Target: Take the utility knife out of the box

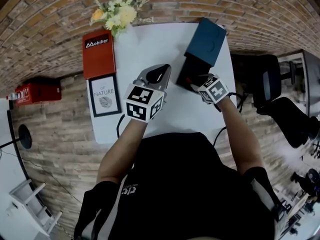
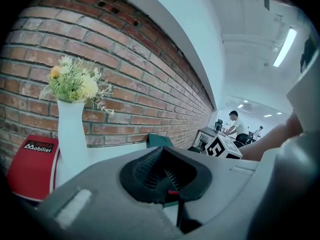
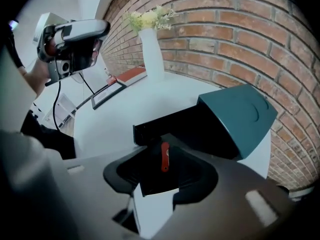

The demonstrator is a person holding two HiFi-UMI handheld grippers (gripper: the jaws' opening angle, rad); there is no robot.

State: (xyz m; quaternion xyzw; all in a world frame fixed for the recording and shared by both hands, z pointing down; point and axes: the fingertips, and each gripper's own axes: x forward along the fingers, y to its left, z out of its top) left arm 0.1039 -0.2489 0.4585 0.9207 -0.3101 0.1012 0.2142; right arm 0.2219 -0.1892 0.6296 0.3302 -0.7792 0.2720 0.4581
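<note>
A box lies open at the table's far right, its teal lid (image 1: 206, 40) tipped back behind a black tray (image 1: 187, 71). In the right gripper view a small red utility knife (image 3: 164, 156) lies inside the black tray (image 3: 150, 129), below the teal lid (image 3: 240, 116). My right gripper (image 3: 162, 176) points steeply down over the tray with its jaws wide open; the knife shows in the gap, untouched. The head view has this right gripper (image 1: 198, 82) at the tray's near edge. My left gripper (image 1: 159, 74) hovers beside the box, shut and empty.
A white vase of flowers (image 1: 117, 14) stands at the table's far edge by the brick wall. A red box (image 1: 98, 54) and a framed card (image 1: 105, 95) lie along the left side. A black office chair (image 1: 280, 99) stands to the right of the table.
</note>
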